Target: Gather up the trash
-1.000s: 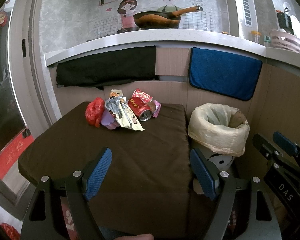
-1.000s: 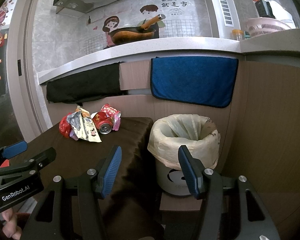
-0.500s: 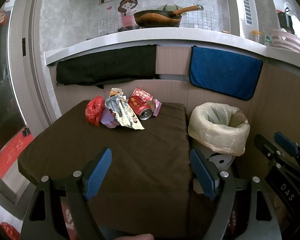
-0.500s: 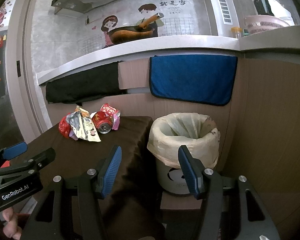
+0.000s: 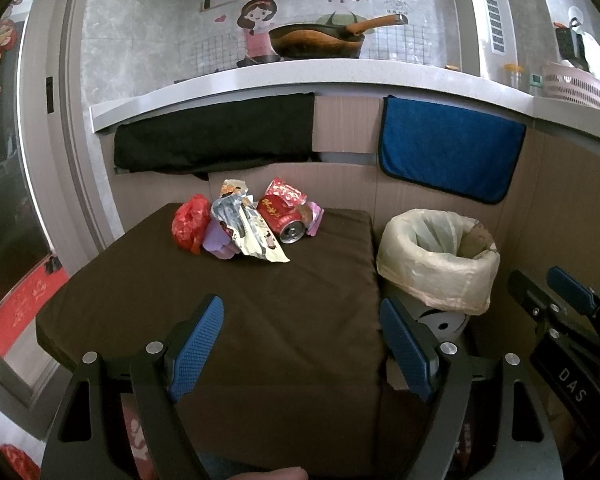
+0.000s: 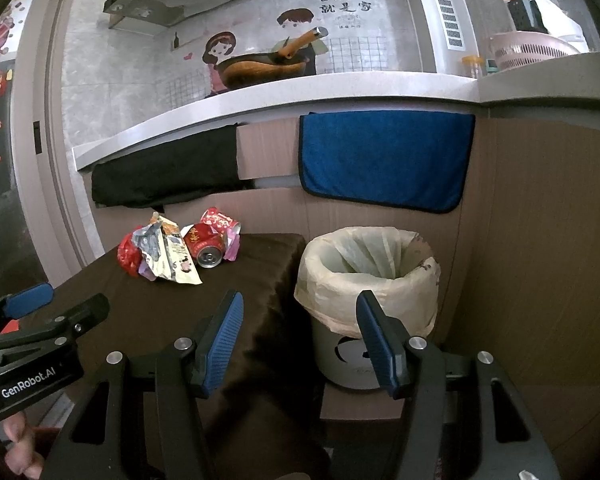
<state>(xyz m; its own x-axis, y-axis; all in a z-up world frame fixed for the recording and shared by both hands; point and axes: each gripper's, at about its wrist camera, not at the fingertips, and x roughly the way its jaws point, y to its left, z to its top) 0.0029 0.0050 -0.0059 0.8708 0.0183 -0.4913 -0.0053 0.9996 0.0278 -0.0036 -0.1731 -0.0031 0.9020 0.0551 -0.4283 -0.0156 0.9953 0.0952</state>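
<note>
Our left tool [image 5: 300, 344] hangs with jaws spread and empty over the near table [image 5: 260, 300], and our right tool [image 6: 300, 336] likewise gapes, holding nothing. The trash pile [image 5: 244, 220] sits at the far edge; the lined bin [image 5: 436, 256] stands just right. We should reach far and pinch the can [image 5: 282, 218] across its body: it lies with its long axis toward us, mouth forward.

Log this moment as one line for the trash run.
stage: before first pick | left tongs: open, empty | right tongs: open, empty | trash pile: on brown table, untouched | bin: lined, beside table
</note>
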